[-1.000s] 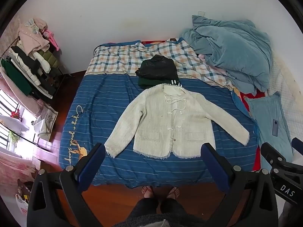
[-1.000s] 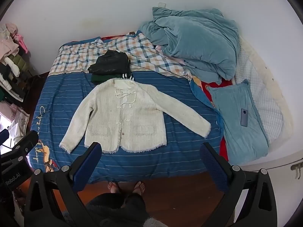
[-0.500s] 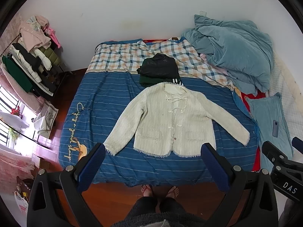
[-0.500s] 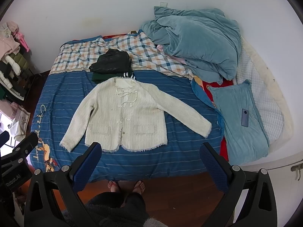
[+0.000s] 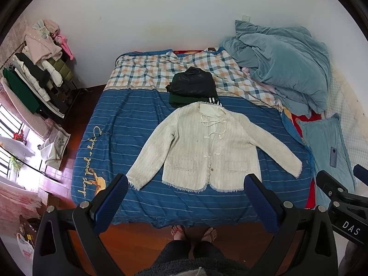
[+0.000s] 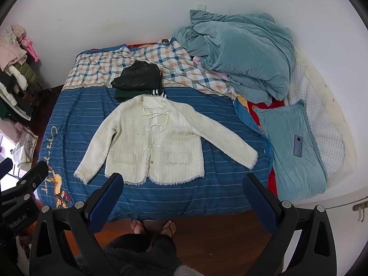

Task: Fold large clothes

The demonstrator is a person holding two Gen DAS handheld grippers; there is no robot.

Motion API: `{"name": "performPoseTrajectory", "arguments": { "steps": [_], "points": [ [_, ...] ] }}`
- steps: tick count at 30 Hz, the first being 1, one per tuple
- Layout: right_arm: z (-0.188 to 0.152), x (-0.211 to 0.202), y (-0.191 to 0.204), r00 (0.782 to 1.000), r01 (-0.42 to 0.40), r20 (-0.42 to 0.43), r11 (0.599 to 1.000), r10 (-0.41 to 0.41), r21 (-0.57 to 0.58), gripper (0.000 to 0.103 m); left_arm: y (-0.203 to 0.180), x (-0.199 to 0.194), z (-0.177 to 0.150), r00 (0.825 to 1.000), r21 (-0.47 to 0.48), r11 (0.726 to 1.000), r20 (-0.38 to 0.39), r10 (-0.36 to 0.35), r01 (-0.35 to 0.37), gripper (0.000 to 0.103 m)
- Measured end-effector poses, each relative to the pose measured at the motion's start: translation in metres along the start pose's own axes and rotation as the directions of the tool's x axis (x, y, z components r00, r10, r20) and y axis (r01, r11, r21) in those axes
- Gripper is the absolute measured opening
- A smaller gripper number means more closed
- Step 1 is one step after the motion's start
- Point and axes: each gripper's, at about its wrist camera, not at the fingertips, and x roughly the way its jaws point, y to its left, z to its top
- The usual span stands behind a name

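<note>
Both tongs, left (image 5: 184, 197) and right (image 6: 182, 195), hang spread and empty above the bed's (image 5: 128, 124) near edge; cream jacket (image 5: 207, 147) lies flat mid-bed, sleeves splayed, evidently ready for folding.

The person stands upright with both devices held out in front, high and level. The left gripper (image 5: 185, 192) has its jaws spread wide apart, blue pads (image 5: 110, 203) facing inward with nothing between them. The right gripper (image 6: 181, 191) is spread just as wide and equally empty. They sit side by side, each showing at the edge of the other's view. Two sandalled feet (image 5: 194, 232) point forward below.
</note>
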Motion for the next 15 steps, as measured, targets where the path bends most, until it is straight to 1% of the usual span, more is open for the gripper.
{"name": "performPoseTrajectory", "arguments": {
  "steps": [15],
  "points": [
    [0.0045,-0.0077,0.0028,1.0,-0.005,0.0,1.0,0.005,-0.01,0.103,-0.0021,-0.0007,0.0007,1.0,0.001,1.0,0.005,0.003,-0.003,0.103]
  ]
}}
